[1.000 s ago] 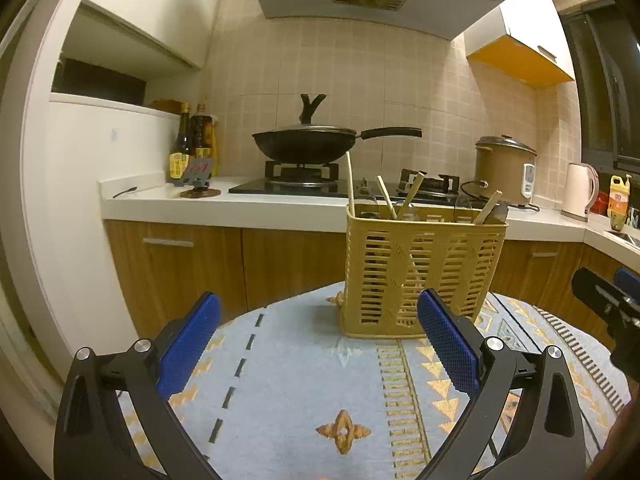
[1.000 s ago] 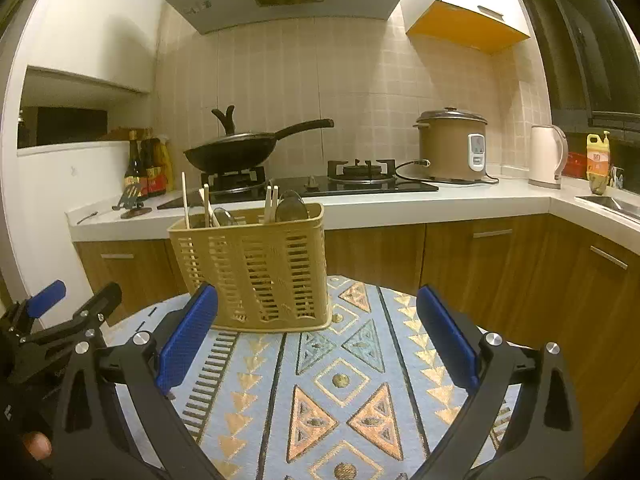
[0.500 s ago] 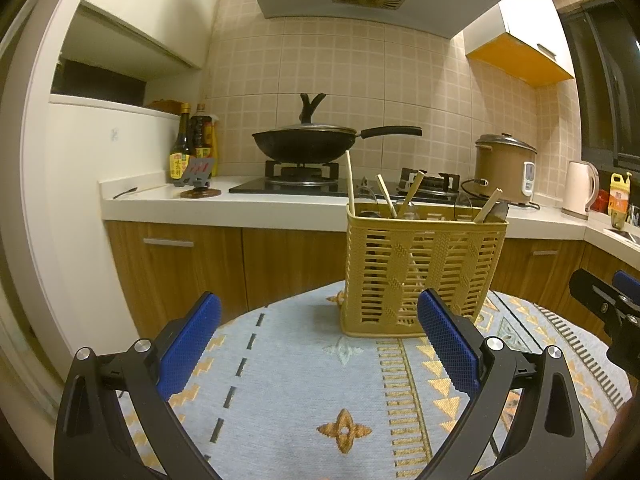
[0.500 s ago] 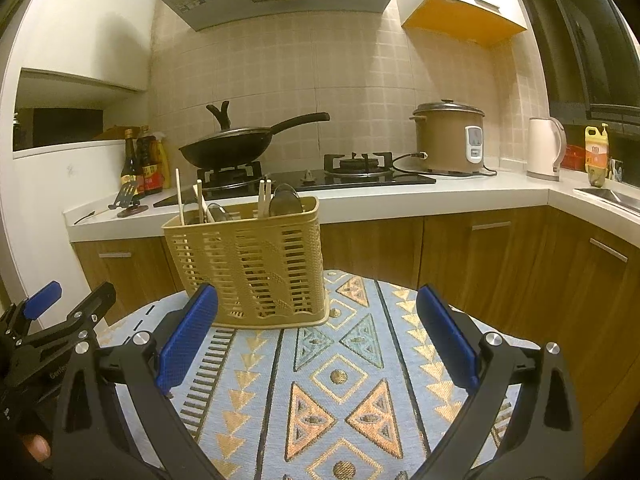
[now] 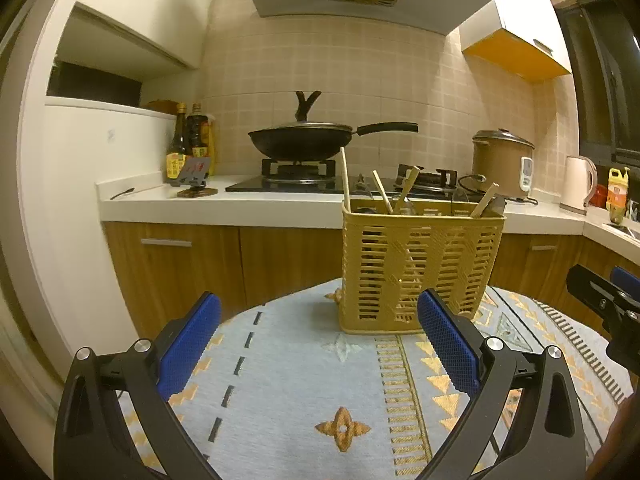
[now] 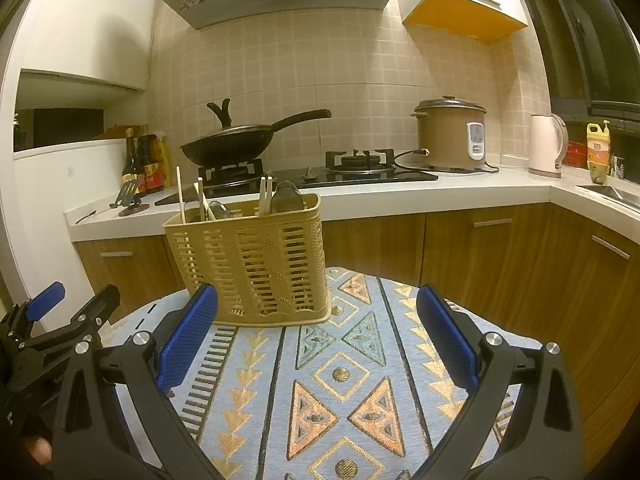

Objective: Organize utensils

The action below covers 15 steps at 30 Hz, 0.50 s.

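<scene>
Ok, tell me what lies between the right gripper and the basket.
Nothing but bare patterned cloth: in the right wrist view the open right gripper holds nothing, short of the basket.

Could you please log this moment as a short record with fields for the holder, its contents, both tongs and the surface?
holder: yellow slotted utensil basket, upright on the patterned tablecloth
contents: chopsticks and spoons standing inside, tops above the rim
left tongs: open, empty, short of the basket
right tongs: open, empty, short of the basket
loose utensils on cloth: none visible
background: wok on the stove, rice cooker on the counter
</scene>
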Each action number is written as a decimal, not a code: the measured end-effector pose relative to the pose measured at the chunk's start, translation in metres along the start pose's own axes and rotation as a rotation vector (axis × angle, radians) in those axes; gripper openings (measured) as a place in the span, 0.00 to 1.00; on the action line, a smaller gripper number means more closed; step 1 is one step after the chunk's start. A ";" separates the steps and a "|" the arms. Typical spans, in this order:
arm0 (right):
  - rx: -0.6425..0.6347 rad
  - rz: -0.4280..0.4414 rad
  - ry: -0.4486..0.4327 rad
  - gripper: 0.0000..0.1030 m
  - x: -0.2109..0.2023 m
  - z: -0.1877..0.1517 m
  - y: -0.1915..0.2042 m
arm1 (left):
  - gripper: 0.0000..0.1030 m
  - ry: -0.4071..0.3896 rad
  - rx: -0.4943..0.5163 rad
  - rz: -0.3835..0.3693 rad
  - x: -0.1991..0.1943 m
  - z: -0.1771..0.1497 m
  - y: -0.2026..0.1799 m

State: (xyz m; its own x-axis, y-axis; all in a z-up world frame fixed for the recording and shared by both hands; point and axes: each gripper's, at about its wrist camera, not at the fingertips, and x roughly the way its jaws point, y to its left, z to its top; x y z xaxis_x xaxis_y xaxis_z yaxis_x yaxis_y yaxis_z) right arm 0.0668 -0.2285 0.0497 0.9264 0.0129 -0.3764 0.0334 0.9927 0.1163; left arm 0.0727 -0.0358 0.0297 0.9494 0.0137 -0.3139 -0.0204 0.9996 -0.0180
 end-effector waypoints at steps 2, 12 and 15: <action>-0.002 0.000 0.000 0.92 0.000 0.000 0.001 | 0.92 0.006 0.002 -0.004 0.002 0.000 -0.001; -0.005 0.000 0.008 0.92 0.001 0.000 0.002 | 0.92 0.015 0.008 -0.006 0.005 -0.001 -0.002; -0.003 0.001 0.009 0.92 0.002 -0.001 0.001 | 0.92 0.016 0.008 -0.006 0.004 -0.001 -0.002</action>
State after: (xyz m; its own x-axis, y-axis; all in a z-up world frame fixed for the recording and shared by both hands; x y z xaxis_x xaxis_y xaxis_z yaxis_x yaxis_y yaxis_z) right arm 0.0681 -0.2273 0.0486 0.9229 0.0147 -0.3848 0.0317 0.9930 0.1140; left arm 0.0767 -0.0380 0.0277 0.9443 0.0078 -0.3289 -0.0125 0.9999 -0.0119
